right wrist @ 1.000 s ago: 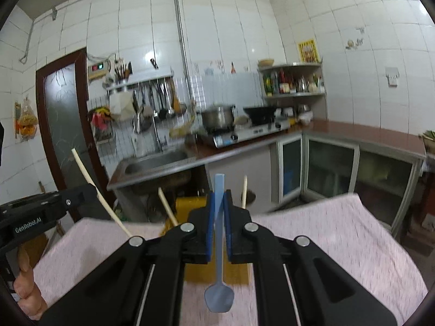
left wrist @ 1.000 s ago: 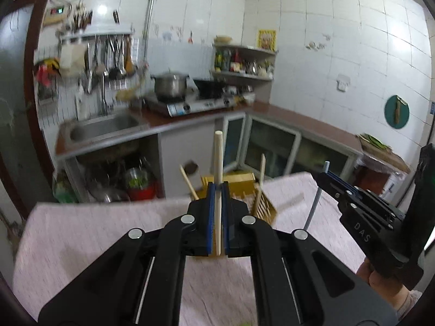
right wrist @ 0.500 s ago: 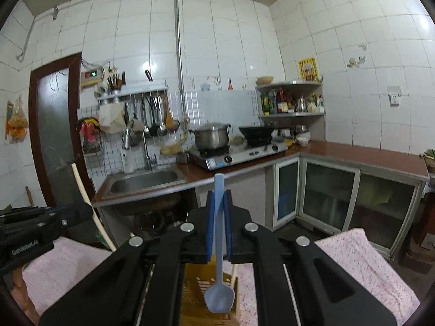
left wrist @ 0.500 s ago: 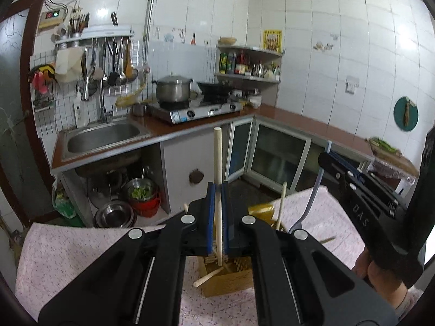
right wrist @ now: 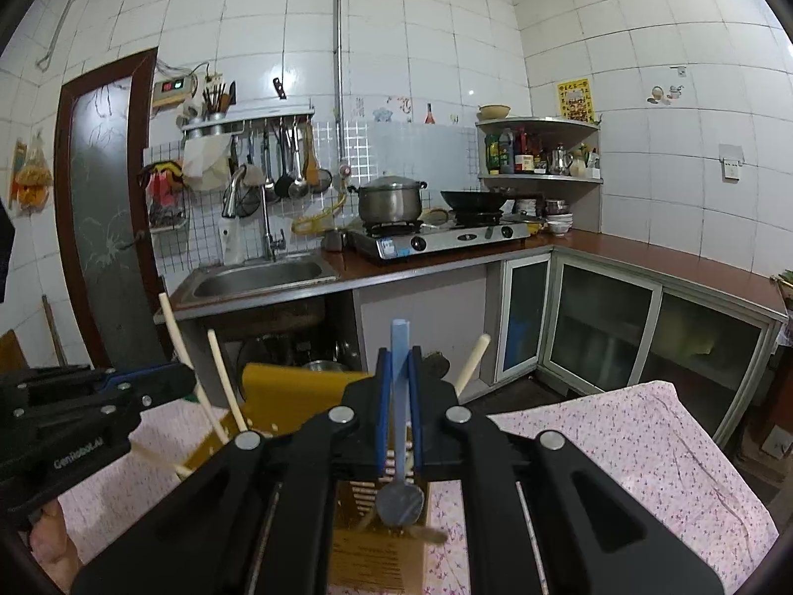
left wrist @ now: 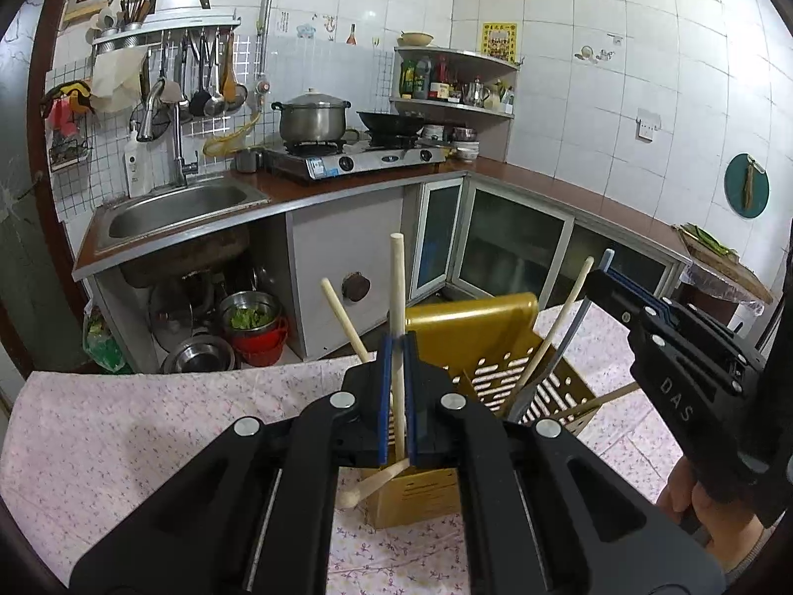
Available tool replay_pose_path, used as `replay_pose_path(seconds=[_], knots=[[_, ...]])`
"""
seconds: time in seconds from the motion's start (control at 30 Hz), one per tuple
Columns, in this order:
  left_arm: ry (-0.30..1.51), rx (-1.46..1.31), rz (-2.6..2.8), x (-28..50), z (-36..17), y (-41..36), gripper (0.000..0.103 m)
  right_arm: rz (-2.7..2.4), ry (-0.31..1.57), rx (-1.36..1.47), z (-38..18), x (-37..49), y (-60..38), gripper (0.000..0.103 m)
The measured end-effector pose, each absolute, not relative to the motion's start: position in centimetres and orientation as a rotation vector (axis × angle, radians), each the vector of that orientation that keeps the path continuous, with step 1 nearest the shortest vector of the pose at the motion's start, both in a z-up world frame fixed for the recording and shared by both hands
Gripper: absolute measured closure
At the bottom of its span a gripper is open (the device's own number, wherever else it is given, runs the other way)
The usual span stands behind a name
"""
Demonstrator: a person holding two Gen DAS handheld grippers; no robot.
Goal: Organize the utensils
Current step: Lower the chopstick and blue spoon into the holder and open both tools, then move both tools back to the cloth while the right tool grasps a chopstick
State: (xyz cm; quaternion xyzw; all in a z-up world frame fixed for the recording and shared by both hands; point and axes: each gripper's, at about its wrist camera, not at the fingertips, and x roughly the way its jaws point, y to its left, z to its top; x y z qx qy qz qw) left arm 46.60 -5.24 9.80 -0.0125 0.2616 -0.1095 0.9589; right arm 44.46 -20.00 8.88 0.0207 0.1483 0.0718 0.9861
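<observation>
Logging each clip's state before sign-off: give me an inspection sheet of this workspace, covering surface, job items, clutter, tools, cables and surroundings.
Surface: table under a pink floral tablecloth.
Job's things: yellow slotted utensil holder on the cloth, wooden utensils leaning inside; wooden stick and blue spoon, bowl end down, both held above it.
Clutter: one wooden utensil lies against the holder's front.
Grippers: left tool shut on the wooden stick; right tool shut on the blue spoon.
Cables: nothing seen on the table.
Surroundings: sink, gas stove with steel pot and wok, corner shelf, hanging ladles.
</observation>
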Motion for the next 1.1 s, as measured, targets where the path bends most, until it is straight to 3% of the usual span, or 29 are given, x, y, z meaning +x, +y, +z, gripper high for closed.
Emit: replay_pose_path(seconds=[0.57,0.63,0.67,0.7,0.73,0.8,0.9,1.1], knots=[[0.527,-0.05,-0.216,45.4,9.0,-4.3,0.098,0.161,0.409,0.038,6.7,44.7,-19.7,0.095],[0.527,-0.059,-0.22,44.7,9.8,-4.1,0.085,0.159,0.405,0.039,7.4,44.1,-19.9,0.095],[0.523,-0.068,-0.221,44.2,10.2,-3.8,0.07,0.157,0.402,0.041,7.8,43.7,-19.9,0.094],[0.515,-0.072,-0.214,43.6,10.5,-3.6,0.062,0.16,0.402,0.046,8.2,43.3,-20.0,0.086],[0.501,-0.074,-0.206,42.9,11.0,-3.3,0.053,0.163,0.402,0.051,8.5,43.0,-20.2,0.072],[0.492,-0.066,-0.203,41.7,11.7,-2.9,0.045,0.153,0.384,0.05,9.3,41.8,-20.4,0.057],[0.501,-0.059,-0.191,39.8,12.2,-2.2,0.032,0.141,0.389,0.032,10.2,40.0,-20.7,0.055],[0.514,-0.059,-0.169,35.7,11.7,-0.5,0.013,0.108,0.427,0.031,9.8,36.0,-21.9,0.039]])
